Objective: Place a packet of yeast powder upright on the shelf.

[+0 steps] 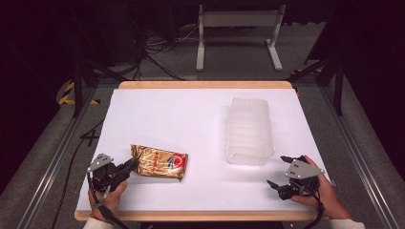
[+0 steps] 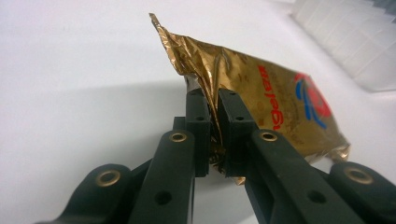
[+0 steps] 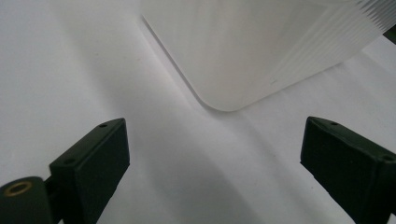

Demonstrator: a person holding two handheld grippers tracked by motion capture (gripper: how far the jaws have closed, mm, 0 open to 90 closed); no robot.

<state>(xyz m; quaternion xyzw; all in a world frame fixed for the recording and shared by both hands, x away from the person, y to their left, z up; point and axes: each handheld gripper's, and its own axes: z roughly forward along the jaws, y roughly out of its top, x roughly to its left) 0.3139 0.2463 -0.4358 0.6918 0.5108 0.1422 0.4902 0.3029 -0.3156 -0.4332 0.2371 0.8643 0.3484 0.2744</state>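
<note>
While the left tongs [image 1: 130,165] pinch the crinkled near edge of the gold bag [image 1: 160,161], their pads clamped on the foil with the bag stretching away beyond them, the right tongs [image 1: 282,171] stand wide with nothing between. A clear tub [image 1: 249,131] sits just ahead of the right tongs, well apart from the bag. Both lie on the white desk [image 1: 191,119], wood-edged, over grey floor, with cables and a pale frame in the dark beyond.

Left hand-held gripper [image 1: 135,164] pinches gold foil packet [image 1: 160,161] on table [image 1: 157,114].
</note>
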